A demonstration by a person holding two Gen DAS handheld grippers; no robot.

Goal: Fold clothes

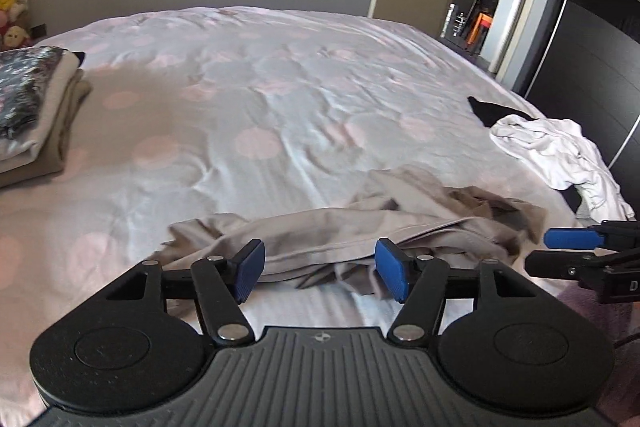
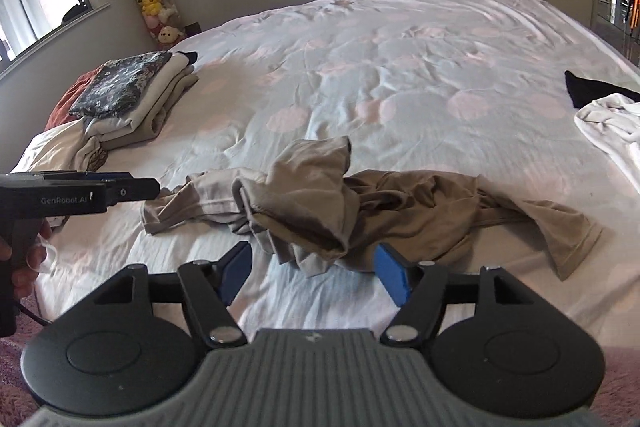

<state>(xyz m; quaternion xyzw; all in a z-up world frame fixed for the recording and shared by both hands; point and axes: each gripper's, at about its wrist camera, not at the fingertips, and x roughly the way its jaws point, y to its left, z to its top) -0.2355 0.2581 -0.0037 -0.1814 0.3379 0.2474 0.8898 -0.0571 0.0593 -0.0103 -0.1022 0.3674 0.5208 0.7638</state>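
Keeping the folded stack [image 2: 132,95] at the far left of the bed [image 1: 280,67], well apart from the working zone, likely for protecting finished pieces from disturbance. Holding the left gripper [image 1: 320,261] with its fingers spread apart, clamping nothing, hovering just before the left part of the beige garment [image 2: 320,195]. Leaving this garment crumpled and stretched sideways along the near edge of the bed, one flap standing up in the middle, so needing flattening before any fold. Holding the right gripper [image 2: 314,269] also with fingers spread and empty, pointing at the bunched middle of the same cloth; touching it or not, hard telling from this low angle. Placing both tools side by side, seemingly for taking two points of the near edge together. Leaving the white garment [image 1: 560,151] and a black piece [image 1: 492,111] at the far right, apparently waiting for a later turn.
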